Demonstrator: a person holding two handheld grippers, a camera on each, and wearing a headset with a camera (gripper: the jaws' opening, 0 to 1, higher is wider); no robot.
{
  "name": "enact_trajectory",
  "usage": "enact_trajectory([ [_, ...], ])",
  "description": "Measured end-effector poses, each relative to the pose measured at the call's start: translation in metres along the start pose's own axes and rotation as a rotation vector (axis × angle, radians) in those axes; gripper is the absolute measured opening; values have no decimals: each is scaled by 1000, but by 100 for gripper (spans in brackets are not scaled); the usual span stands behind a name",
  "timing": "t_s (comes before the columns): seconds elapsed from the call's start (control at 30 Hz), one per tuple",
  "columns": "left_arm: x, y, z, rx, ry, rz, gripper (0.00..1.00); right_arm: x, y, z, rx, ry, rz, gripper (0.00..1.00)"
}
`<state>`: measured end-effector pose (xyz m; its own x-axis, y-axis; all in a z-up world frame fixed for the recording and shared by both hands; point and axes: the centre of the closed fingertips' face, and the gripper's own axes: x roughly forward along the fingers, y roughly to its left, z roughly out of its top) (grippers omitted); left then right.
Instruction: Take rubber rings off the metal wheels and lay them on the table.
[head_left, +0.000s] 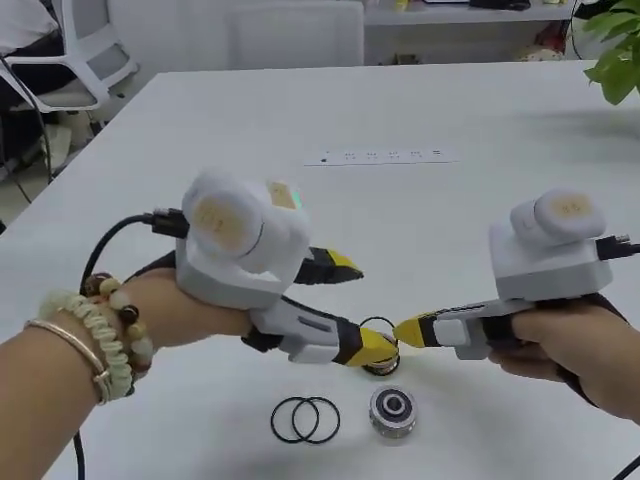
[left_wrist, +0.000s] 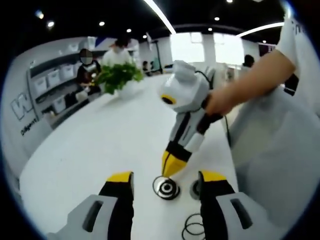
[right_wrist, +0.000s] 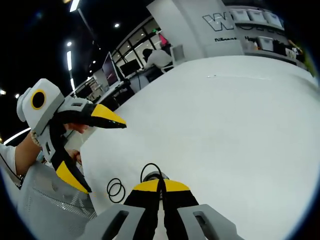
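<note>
Ring (head_left: 377, 322) stands up as a loop off the top of wheel (head_left: 383, 364), near the front edge of the table (head_left: 450, 110); part of it is hidden against the wheel.

Right claw (head_left: 402, 331): jaws pressed together, tips at the ring's right side. Right gripper view has the loop (right_wrist: 150, 169) rising just past the closed tips (right_wrist: 161, 186), so it reads as pinched. Wheel (right_wrist: 156, 176) sits right behind it.

Left claw (head_left: 365, 307): spread wide, holding nothing. Its lower jaw is down beside the wheel and its upper jaw is well above the table. Can't tell whether the lower jaw touches the wheel. In the left gripper view the wheel (left_wrist: 166, 188) lies between the two jaws (left_wrist: 166, 181), with the right claw's tip (left_wrist: 169, 172) coming down onto it.

Second wheel (head_left: 392, 411) lies flat nearer the person, apart from the first. Loose rings (head_left: 305, 420), two of them, overlap flat on the table just left of it.
</note>
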<state>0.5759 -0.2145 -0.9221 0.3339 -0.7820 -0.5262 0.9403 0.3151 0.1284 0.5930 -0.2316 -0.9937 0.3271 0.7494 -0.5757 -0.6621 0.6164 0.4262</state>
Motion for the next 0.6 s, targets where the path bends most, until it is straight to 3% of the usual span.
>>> enact_trajectory([
  [0.27, -38, 3, 15, 34, -19, 46, 63, -1, 0, 3, 7, -5, 6, 0],
  [0.4, -55, 5, 15, 48, -25, 82, 69, -1, 0, 3, 7, -7, 8, 0],
  [0.6, -85, 6, 9, 22, -41, 145, 75, -2, 2, 5, 6, -11, 11, 0],
])
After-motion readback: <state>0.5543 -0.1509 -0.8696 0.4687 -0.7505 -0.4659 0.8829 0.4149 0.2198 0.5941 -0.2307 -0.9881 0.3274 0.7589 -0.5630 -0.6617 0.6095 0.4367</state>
